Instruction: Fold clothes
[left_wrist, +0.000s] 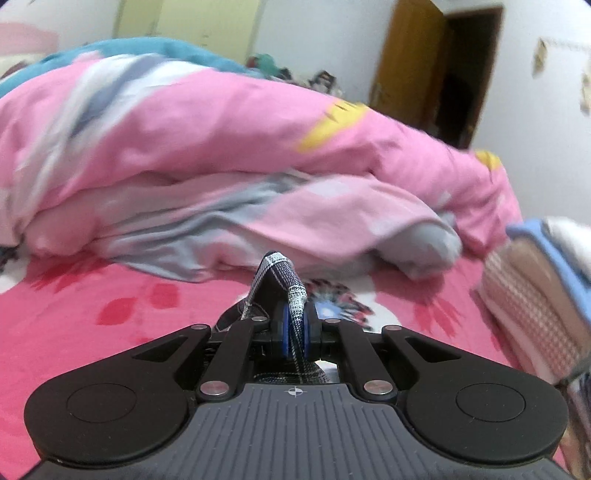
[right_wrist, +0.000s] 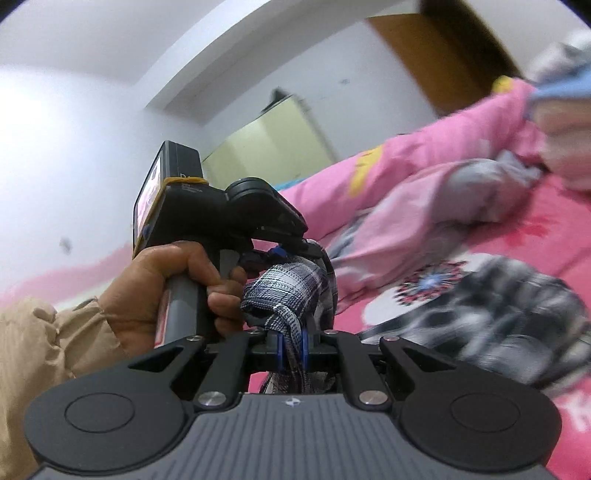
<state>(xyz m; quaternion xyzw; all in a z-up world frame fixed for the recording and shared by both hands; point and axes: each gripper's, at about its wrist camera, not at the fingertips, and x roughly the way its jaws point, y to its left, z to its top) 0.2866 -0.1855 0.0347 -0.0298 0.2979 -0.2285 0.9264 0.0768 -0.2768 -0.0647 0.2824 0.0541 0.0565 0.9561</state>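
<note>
You are over a bed with a pink flowery sheet (left_wrist: 92, 314). A big pink quilt (left_wrist: 221, 147) lies bunched up behind. A stack of folded clothes (left_wrist: 535, 295) sits at the side. Your left gripper (left_wrist: 294, 332) is pinched tight on the checked shirt (left_wrist: 291, 295). Your right gripper (right_wrist: 291, 350) pinches the same cloth, close to your left hand (right_wrist: 166, 291). No words can be read.

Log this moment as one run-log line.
left gripper: shut on dark blue-and-white plaid cloth garment | right gripper: shut on same garment | setting: pink floral bed sheet | fold: not yet done
</note>
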